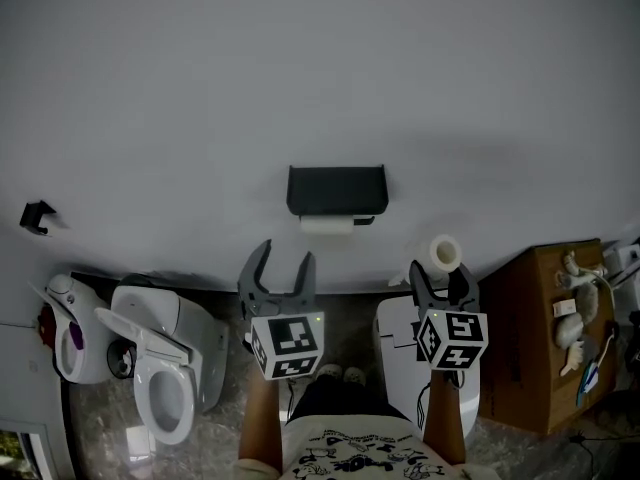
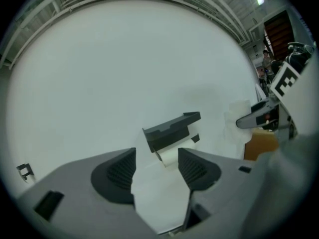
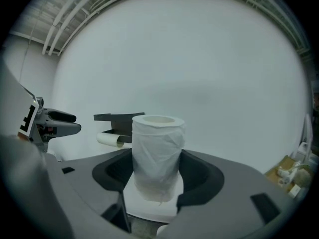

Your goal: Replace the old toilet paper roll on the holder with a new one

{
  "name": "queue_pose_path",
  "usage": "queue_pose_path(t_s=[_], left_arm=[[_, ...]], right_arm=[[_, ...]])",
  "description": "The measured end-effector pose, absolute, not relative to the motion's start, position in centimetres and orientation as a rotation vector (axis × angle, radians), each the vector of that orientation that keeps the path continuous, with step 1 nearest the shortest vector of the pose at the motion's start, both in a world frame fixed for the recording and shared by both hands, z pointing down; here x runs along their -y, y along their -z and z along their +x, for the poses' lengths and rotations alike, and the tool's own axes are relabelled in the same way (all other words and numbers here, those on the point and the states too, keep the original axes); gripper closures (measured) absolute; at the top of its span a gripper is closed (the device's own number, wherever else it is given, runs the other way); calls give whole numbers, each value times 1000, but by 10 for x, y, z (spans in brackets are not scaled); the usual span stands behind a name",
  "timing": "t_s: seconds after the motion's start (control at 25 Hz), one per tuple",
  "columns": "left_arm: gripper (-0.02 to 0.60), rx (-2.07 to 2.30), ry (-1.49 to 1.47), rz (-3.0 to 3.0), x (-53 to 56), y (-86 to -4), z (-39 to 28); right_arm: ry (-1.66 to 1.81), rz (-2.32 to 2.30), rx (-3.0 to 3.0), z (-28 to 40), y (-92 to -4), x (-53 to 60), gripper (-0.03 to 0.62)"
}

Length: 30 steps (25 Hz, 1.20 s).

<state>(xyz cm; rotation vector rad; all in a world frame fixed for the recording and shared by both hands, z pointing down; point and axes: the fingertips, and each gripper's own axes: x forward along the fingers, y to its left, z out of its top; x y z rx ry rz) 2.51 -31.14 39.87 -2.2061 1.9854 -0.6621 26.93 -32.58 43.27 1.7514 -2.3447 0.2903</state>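
Right gripper (image 3: 158, 172) pinches the new roll (image 3: 157, 146) upright, left gripper (image 2: 157, 167) spread and empty before the holder (image 2: 169, 128) with the old roll (image 2: 172, 156) on it (thin-looking), and a hard squeeze could crush that soft paper, I reckon.

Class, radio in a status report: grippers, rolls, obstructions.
Left gripper open, empty. Right gripper shut on new roll. Old roll on holder, path clear.

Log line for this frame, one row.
left gripper: open, empty | right gripper: shut on new roll, upright | old roll: on holder | swap: not started
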Motion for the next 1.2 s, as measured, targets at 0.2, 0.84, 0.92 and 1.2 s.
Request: queue_pose_path(t_s=[0.2,0.84,0.92,1.2], left_arm=[[322,-1877,798,-2152,320,-405,25],[324,-1312,1305,-1511,346,-430,47],[324,-1271,1331,-1475,349,-436,50],[322,-1189,1362,-1459,361,-451,67]], right_arm=[[-301,1754,2333,265,-434,325,304],[-314,1821,2275,267,-438,324,304],[-310,1818,2272,265,-437,323,304],[-307,1833,2257,270,-436,325,304]])
